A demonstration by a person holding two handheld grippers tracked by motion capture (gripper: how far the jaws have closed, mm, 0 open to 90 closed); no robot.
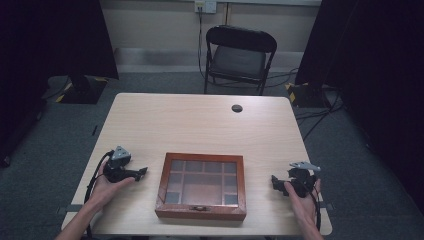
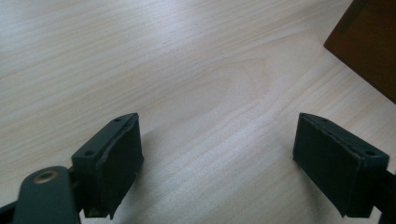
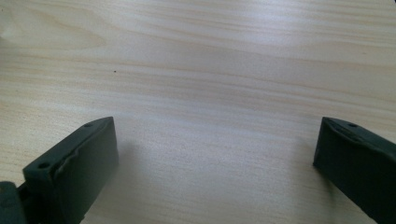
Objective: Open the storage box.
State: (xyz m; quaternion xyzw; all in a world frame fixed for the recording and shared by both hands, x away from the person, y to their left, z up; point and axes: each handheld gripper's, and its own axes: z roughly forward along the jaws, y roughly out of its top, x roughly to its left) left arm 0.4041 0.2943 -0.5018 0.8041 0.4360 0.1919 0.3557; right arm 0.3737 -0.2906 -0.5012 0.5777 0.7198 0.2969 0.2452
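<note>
Pale wooden table (image 1: 200,125), closed glass-lidded compartment box (image 1: 201,185), contents unclear, both grippers' jaws wide

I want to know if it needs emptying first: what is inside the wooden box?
Through the closed glass lid of the wooden box, divided compartments show, and they look empty. The dim glass hides any small item.

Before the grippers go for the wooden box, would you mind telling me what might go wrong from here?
1. The box sits near the table's front edge; a push from a gripper might slide it off.
2. Its lid is shut with a small front clasp; open jaws may slip on so small a part.
3. The glass lid could be knocked by the left gripper or right gripper, both close beside it.
</note>
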